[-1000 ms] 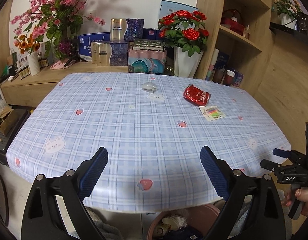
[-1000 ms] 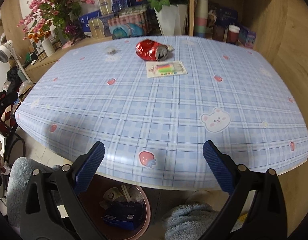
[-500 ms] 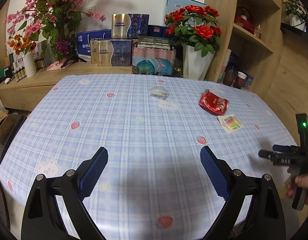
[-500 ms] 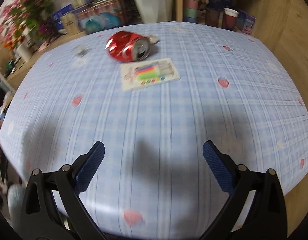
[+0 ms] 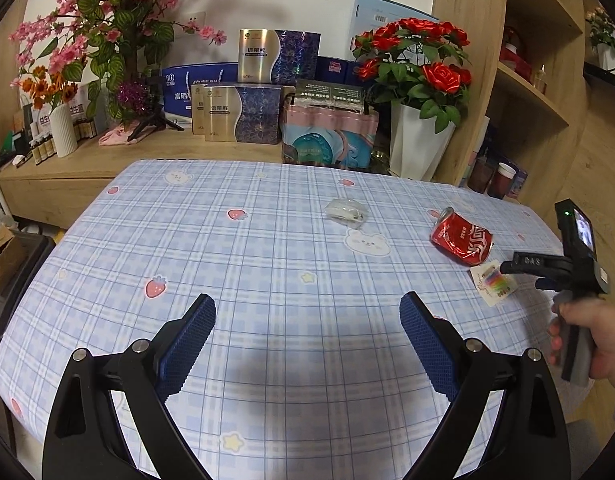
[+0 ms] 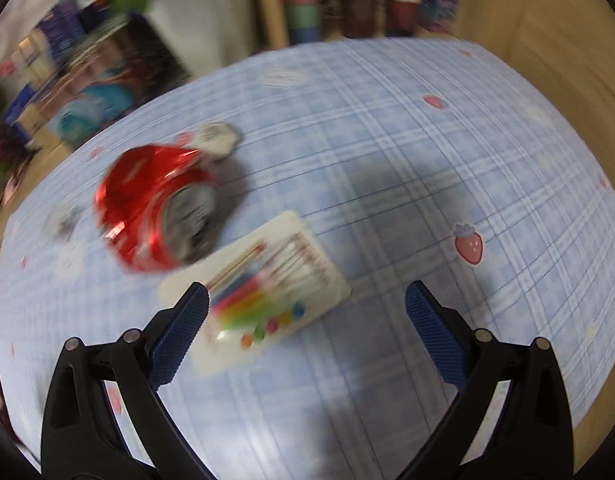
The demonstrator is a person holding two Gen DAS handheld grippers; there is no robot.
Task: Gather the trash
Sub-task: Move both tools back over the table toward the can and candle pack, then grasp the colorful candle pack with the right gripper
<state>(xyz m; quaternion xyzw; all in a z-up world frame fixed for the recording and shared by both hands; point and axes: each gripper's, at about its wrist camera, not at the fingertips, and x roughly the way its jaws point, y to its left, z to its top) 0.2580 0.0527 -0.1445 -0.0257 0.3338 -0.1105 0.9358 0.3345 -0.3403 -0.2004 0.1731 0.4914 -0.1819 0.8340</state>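
A crushed red can lies on the blue checked tablecloth at the right, with a white card of coloured strips just in front of it. A crumpled clear wrapper lies near the table's middle back. My left gripper is open and empty above the near middle of the table. My right gripper is open and empty, low over the card, with the can just beyond its left finger. The right gripper also shows in the left wrist view, held by a hand.
A white vase of red roses, boxes and a pink flower arrangement stand on a wooden sideboard behind the table. Wooden shelves with cups rise at the back right. The right wrist view is motion-blurred.
Both grippers have moved forward over the table. The right gripper has closed in on the card and can, which now fill its view. Both stay open.
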